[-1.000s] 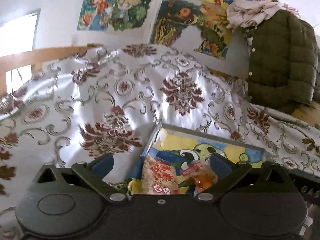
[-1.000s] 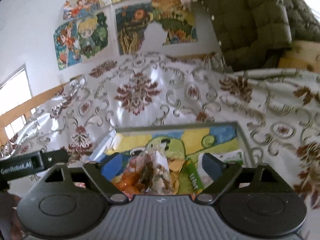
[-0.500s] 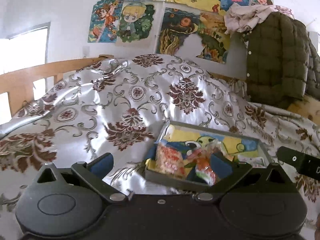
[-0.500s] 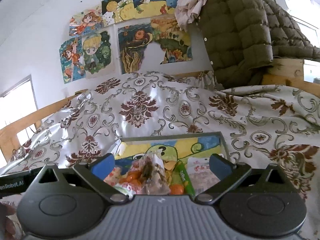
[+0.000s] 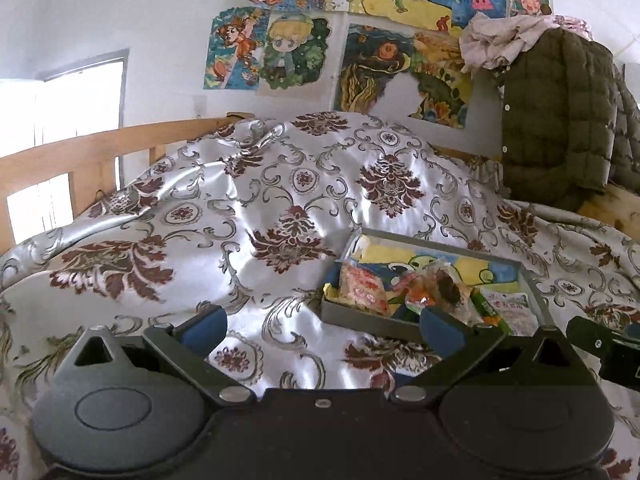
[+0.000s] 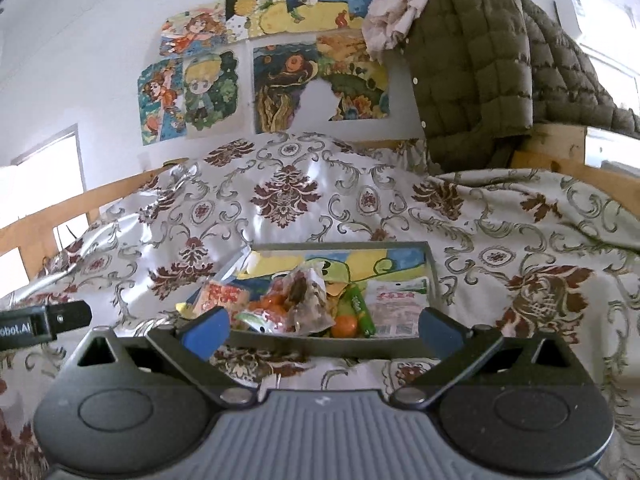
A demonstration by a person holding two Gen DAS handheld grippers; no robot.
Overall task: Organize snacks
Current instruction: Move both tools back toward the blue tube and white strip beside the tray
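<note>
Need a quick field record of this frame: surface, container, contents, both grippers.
surface: patterned bedspread
container: shallow grey tray, cartoon print inside, resting on the bedspread
contents: red-printed packet, clear bag of dark snacks, orange round pieces, green stick pack, white packet
left gripper: jaws open, nothing between them, short of the tray
right gripper: jaws wide open, nothing held, short of the tray
background: olive quilted jacket, posters on the wall
</note>
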